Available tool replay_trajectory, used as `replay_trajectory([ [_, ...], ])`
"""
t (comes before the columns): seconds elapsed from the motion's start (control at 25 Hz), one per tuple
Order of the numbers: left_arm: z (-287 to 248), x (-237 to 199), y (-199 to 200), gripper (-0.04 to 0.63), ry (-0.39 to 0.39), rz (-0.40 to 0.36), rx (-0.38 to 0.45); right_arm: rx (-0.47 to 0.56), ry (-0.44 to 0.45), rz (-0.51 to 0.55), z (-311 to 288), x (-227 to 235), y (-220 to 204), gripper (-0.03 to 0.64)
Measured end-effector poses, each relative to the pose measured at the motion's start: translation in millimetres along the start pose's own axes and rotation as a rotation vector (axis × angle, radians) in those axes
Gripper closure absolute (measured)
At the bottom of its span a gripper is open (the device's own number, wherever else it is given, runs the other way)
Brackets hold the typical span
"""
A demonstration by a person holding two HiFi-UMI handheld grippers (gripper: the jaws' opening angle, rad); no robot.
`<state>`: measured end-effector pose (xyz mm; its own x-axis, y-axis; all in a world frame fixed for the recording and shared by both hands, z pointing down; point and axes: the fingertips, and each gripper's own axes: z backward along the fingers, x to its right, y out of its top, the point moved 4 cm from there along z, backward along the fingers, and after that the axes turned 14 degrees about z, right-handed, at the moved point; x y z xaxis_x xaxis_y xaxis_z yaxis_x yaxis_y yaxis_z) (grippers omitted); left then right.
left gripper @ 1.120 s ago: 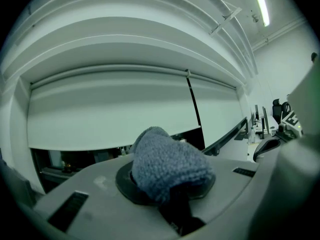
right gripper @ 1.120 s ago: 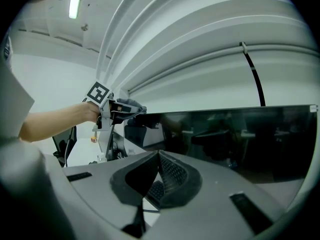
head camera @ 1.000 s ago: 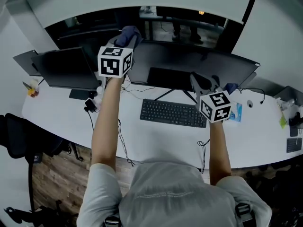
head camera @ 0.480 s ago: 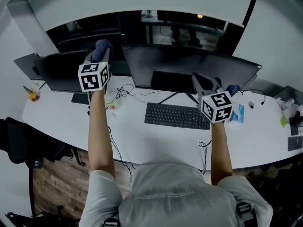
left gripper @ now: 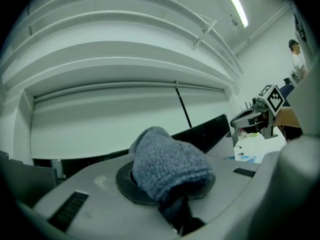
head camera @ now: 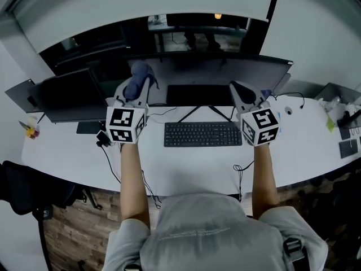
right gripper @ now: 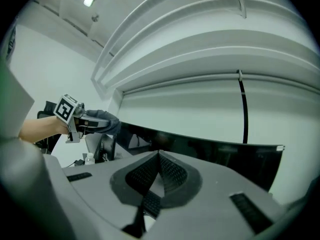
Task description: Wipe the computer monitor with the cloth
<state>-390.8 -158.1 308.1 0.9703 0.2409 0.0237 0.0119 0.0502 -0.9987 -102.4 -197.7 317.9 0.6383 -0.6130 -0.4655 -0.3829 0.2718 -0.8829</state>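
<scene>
My left gripper [head camera: 137,79] is shut on a bunched blue-grey cloth [head camera: 137,72], which bulges out between its jaws [left gripper: 167,166]. It is held up at the left end of the wide dark monitor [head camera: 225,75], just in front of the screen's lower left part; whether it touches the screen I cannot tell. My right gripper [head camera: 241,92] is shut with nothing between its pads [right gripper: 157,176]. It hovers near the monitor's lower right, above the keyboard [head camera: 202,134]. From the right gripper view the monitor's top edge [right gripper: 210,149] and the left gripper with the cloth [right gripper: 102,121] show.
A second, smaller monitor [head camera: 65,95] stands at the left of the white desk [head camera: 186,165]. Cables [head camera: 110,145] lie near the left gripper. Small items sit at the desk's far right [head camera: 338,123] and far left [head camera: 28,127]. A black chair [head camera: 25,185] stands at lower left.
My left gripper with the cloth swung left toward the smaller monitor, then came back right and lower to the main monitor's left end. The right gripper stayed almost still. The head view shifted slightly.
</scene>
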Motion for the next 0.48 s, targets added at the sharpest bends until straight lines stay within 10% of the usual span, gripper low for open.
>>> replay_trajectory([
  [0.48, -16.1, 140.7, -15.2, 0.543, -0.268, -0.038, 0.022, -0.114, -0.22, 0.041, 103.7, 34.8, -19.5, 0.614],
])
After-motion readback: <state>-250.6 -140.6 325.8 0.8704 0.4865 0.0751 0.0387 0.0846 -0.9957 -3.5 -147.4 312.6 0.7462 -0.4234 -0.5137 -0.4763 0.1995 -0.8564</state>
